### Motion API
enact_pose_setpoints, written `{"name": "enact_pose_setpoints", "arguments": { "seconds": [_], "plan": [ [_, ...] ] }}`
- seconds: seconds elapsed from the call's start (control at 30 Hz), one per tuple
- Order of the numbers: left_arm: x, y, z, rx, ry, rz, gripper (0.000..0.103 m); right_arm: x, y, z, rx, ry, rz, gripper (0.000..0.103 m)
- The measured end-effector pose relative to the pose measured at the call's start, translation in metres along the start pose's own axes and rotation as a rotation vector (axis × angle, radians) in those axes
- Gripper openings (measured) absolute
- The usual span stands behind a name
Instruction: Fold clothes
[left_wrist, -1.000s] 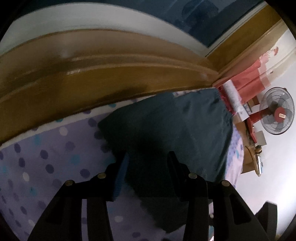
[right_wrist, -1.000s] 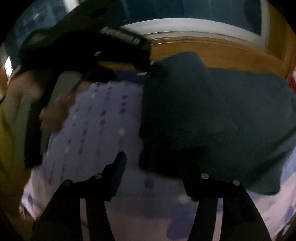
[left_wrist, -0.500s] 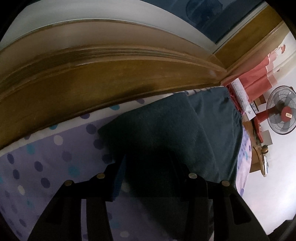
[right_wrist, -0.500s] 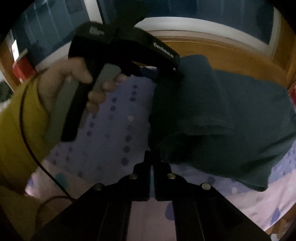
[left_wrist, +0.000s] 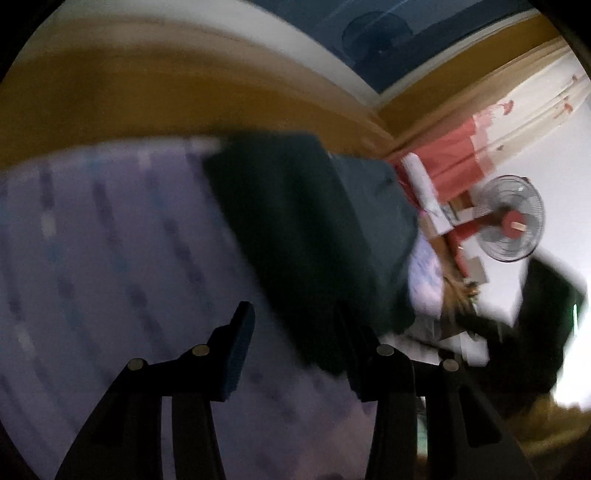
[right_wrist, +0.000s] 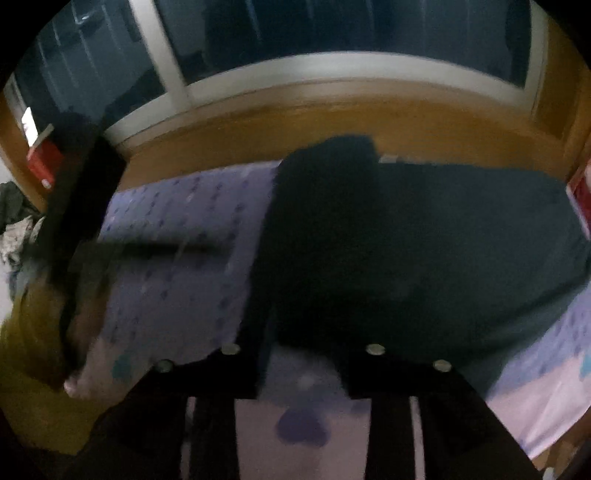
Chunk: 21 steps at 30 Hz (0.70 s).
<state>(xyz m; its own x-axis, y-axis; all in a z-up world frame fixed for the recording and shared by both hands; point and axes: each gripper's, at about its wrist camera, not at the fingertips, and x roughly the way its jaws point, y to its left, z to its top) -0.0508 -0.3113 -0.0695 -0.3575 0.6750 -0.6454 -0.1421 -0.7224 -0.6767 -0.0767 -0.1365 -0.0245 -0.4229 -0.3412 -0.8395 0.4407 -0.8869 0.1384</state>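
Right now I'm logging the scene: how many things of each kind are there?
Dark teal garment: 1
Polka-dot bedsheet: 1
Standing fan: 1
Wooden headboard: 1
Grippers: 2, left, right
Total: 6

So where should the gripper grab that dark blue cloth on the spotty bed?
Probably the dark garment at its near left corner, coming in from the bare dotted sheet. The edge there lies doubled and raised. The right gripper, jaws opening and empty, is closest.

A matt dark teal cloth garment (right_wrist: 424, 240) is being shown lying on a soft lilac polka-dot cotton bedsheet (left_wrist: 110, 258). Behind them, a smooth, glossy brown wooden bed frame (right_wrist: 332, 118) is being lit.
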Motion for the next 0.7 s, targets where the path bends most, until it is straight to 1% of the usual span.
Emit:
{"name": "enact_pose_setpoints", "arguments": {
  "seconds": [0.07, 0.1, 0.13, 0.2, 0.27, 0.3, 0.33, 0.37, 0.43, 0.47, 0.53, 0.67, 0.7],
  "plan": [
    [0.008, -0.003, -0.012, -0.033, -0.007, -0.04, 0.044, 0.011, -0.006, 0.021, -0.057, 0.006, 0.001, 0.031],
    [0.015, -0.003, -0.015, -0.056, -0.011, -0.044, 0.044, 0.018, -0.006, 0.032, -0.09, 0.013, 0.001, 0.031],
    [0.021, -0.004, -0.016, -0.079, -0.027, -0.032, 0.044, 0.025, -0.007, 0.043, -0.123, 0.021, 0.0, 0.031],
    [0.027, -0.004, -0.016, -0.122, -0.084, -0.022, 0.044, 0.039, -0.006, 0.059, -0.177, 0.035, -0.002, 0.031],
    [0.032, -0.003, -0.017, -0.175, -0.136, -0.038, 0.044, 0.059, -0.004, 0.072, -0.239, 0.053, 0.015, 0.031],
    [0.035, -0.002, -0.019, -0.2, -0.153, -0.044, 0.031, 0.066, -0.004, 0.075, -0.268, 0.058, 0.011, 0.031],
    [0.04, -0.004, -0.02, -0.209, -0.148, -0.019, 0.016, 0.073, -0.003, 0.077, -0.296, 0.063, 0.006, 0.031],
    [0.043, -0.007, -0.022, -0.212, -0.143, -0.001, 0.015, 0.081, -0.003, 0.08, -0.324, 0.068, 0.002, 0.031],
    [0.041, -0.014, -0.029, -0.232, -0.156, 0.01, 0.009, 0.091, -0.005, 0.082, -0.356, 0.037, -0.004, 0.031],
    [0.039, -0.018, -0.032, -0.238, -0.161, 0.021, 0.007, 0.095, -0.01, 0.084, -0.35, 0.016, -0.003, 0.031],
    [0.037, -0.026, -0.038, -0.255, -0.164, 0.051, 0.007, 0.101, -0.017, 0.087, -0.318, 0.001, 0.022, 0.031],
    [0.04, -0.041, -0.048, -0.28, -0.174, 0.11, 0.005, 0.104, -0.023, 0.085, -0.322, -0.065, 0.058, 0.032],
    [0.043, -0.045, -0.051, -0.292, -0.167, 0.116, 0.001, 0.103, -0.024, 0.083, -0.33, -0.081, 0.061, 0.032]
  ]
}}
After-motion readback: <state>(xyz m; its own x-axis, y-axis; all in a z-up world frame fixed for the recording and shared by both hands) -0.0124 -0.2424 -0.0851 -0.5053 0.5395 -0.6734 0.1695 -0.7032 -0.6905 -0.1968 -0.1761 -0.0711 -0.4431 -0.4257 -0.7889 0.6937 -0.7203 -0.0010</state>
